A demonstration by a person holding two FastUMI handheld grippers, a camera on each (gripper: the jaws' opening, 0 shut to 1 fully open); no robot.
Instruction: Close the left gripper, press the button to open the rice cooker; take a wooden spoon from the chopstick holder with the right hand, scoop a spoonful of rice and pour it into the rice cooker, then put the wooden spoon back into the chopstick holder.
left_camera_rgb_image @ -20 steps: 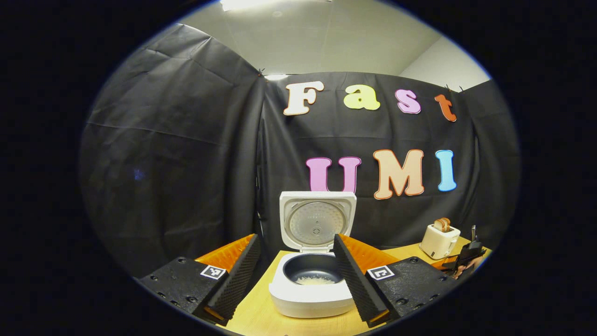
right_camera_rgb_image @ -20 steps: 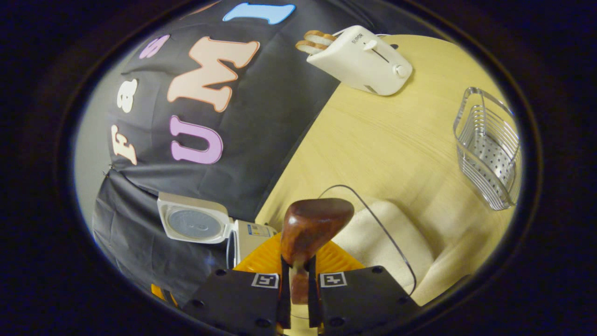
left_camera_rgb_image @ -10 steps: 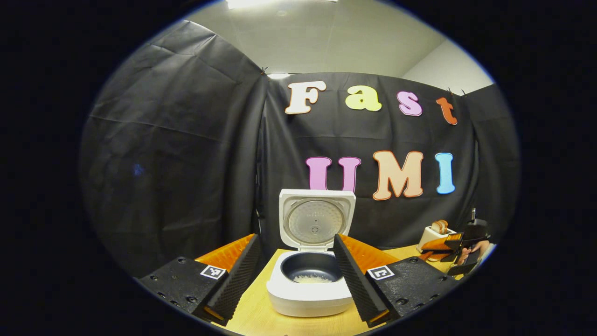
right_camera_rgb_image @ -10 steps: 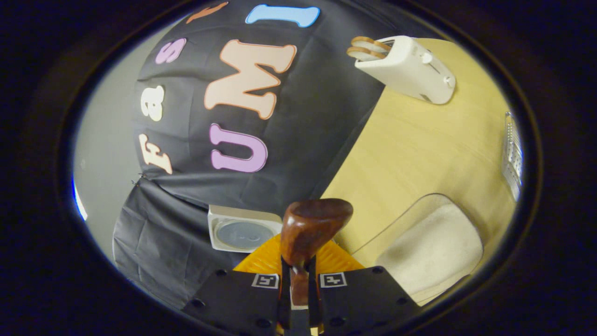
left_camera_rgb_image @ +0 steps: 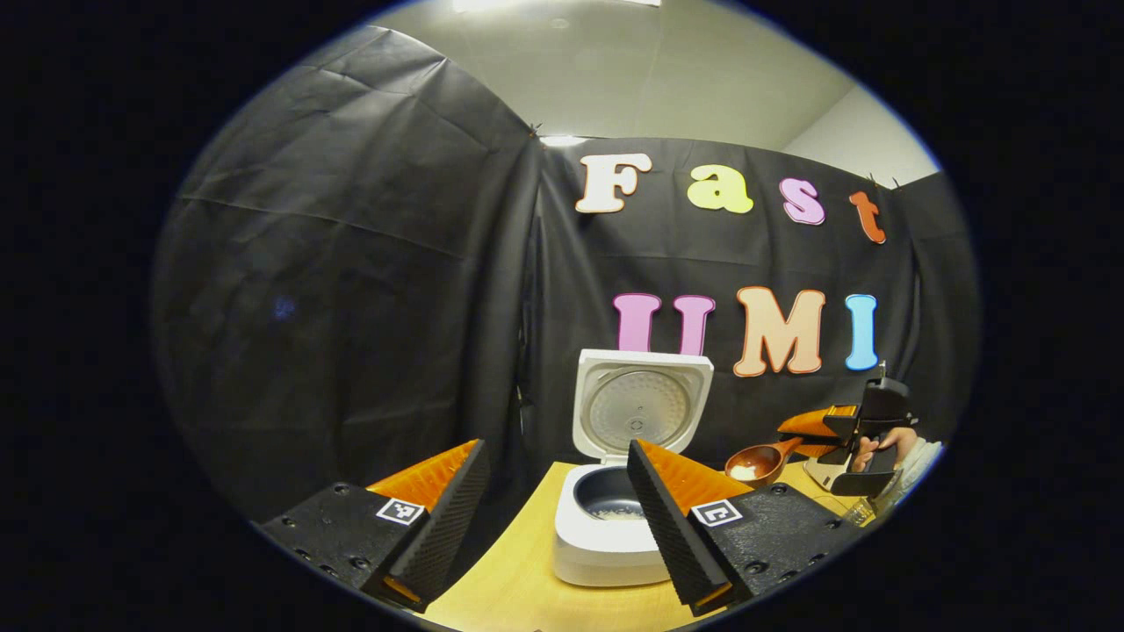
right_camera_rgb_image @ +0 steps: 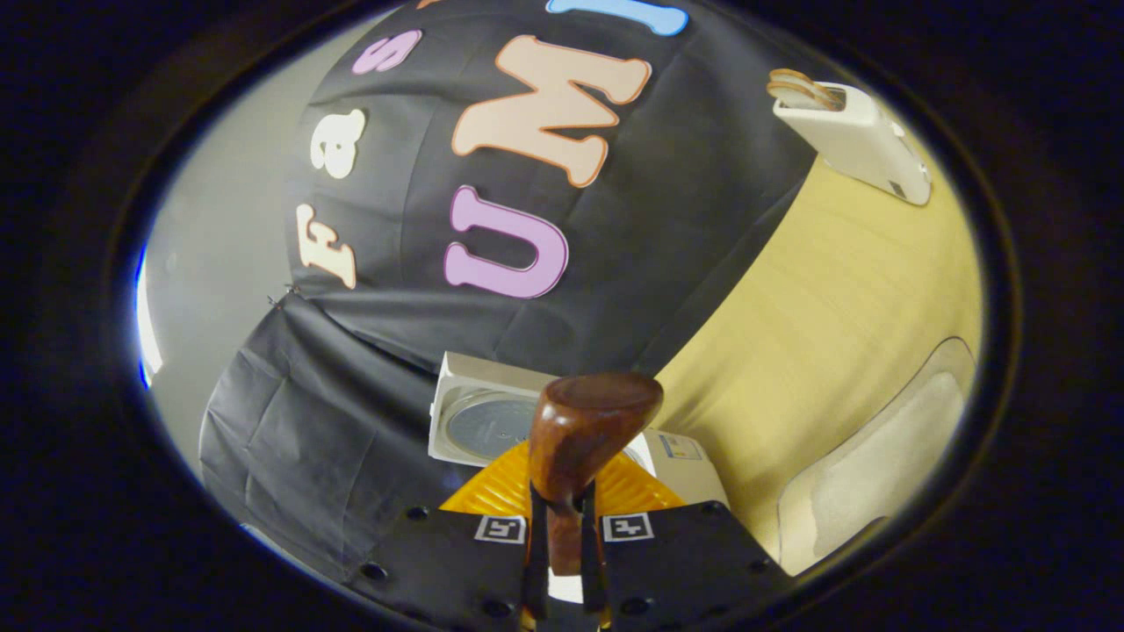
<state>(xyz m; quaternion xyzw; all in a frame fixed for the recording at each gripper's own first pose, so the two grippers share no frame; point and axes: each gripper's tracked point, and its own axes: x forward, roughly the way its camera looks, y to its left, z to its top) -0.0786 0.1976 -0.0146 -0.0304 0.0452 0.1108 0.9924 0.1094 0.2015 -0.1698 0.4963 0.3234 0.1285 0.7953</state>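
Tabletop; rice cooker half-hidden by tongs

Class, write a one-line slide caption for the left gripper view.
Rice cooker open on the table; right tongs carry a spoon of rice toward it.

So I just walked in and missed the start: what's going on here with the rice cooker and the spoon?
A person is working with a gripper in each hand. The right gripper is shut on the handle of a wooden spoon that carries a little rice, held in the air to the right of the rice cooker. The cooker's lid stands open, and some rice already lies in the pot. The left gripper hangs open and empty in front of the cooker. The spoonful is not yet poured.
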